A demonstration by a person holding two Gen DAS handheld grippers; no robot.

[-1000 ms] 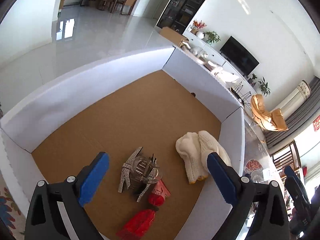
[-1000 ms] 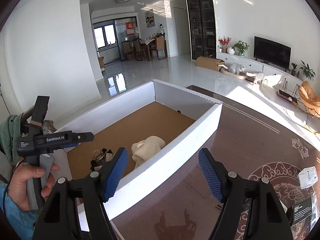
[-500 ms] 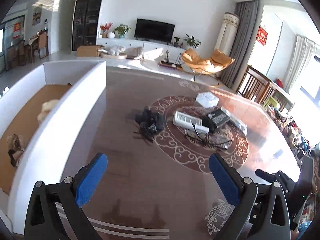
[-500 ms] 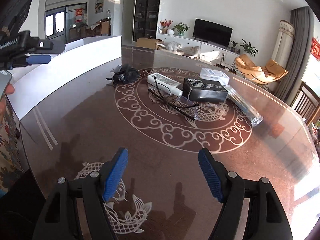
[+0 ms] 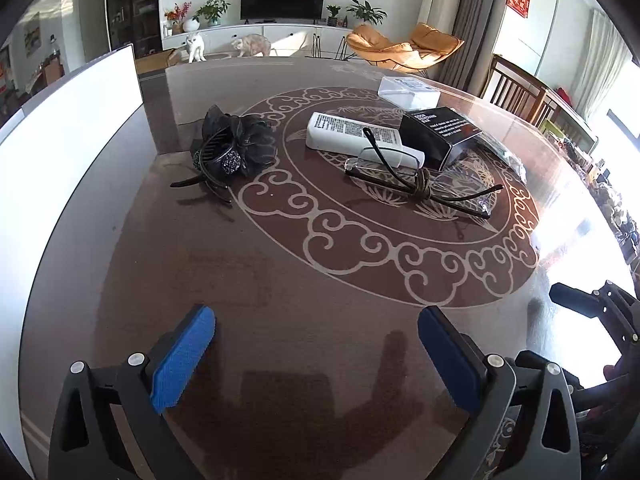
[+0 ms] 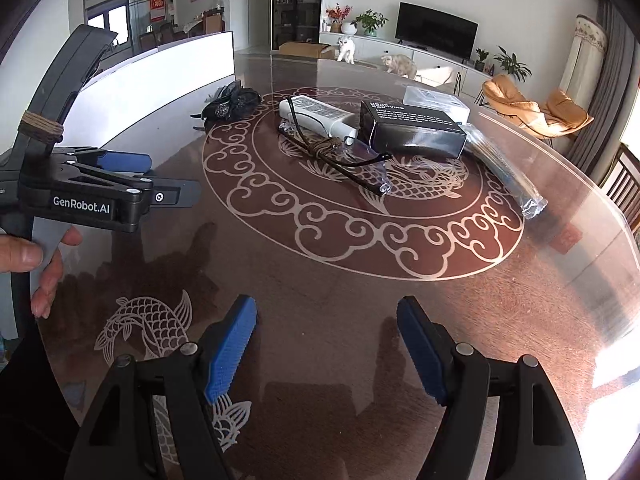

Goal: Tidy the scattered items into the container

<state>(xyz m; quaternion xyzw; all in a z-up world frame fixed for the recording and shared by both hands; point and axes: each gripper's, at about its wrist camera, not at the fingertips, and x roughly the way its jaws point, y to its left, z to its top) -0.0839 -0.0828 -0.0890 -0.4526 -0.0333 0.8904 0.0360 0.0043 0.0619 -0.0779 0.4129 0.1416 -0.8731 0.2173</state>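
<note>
Items left: black hair clip, glasses w/ a brown cord knotted round them, white tube, black box, clear case, long clear packet. All on the round table, none in the container yet.
Container: white-walled box, stands at table's left edge in both views. Inside not visible from here.
Nearest target: hair clip, my guess. Lies just beside the box wall, apart from the other things.
Clip vs left jaws: ahead and a bit left of the left gripper, well apart. Clip's long prongs run roughly across the view, toward lower left.
Clip vs right jaws: far ahead-left of the right gripper, past the left one. Left hand nearer.
Glasses vs right jaws: ahead, slightly right, near table centre. Frame runs diagonal, upper left to lower right. Better fit for right, prob.
Left jaws: apart, nothing between the pads.
Right jaws: apart, wide, empty.
Left pose: tilted down at the table. Right view shows it from the side, held by a hand at frame's left, over the table's near-left part.
Right pose: tilted down too, over the near edge by the fish motif.
Next move needs: left reaches fwd and left, jaws turned across the clip's body, not along the prongs.
</note>
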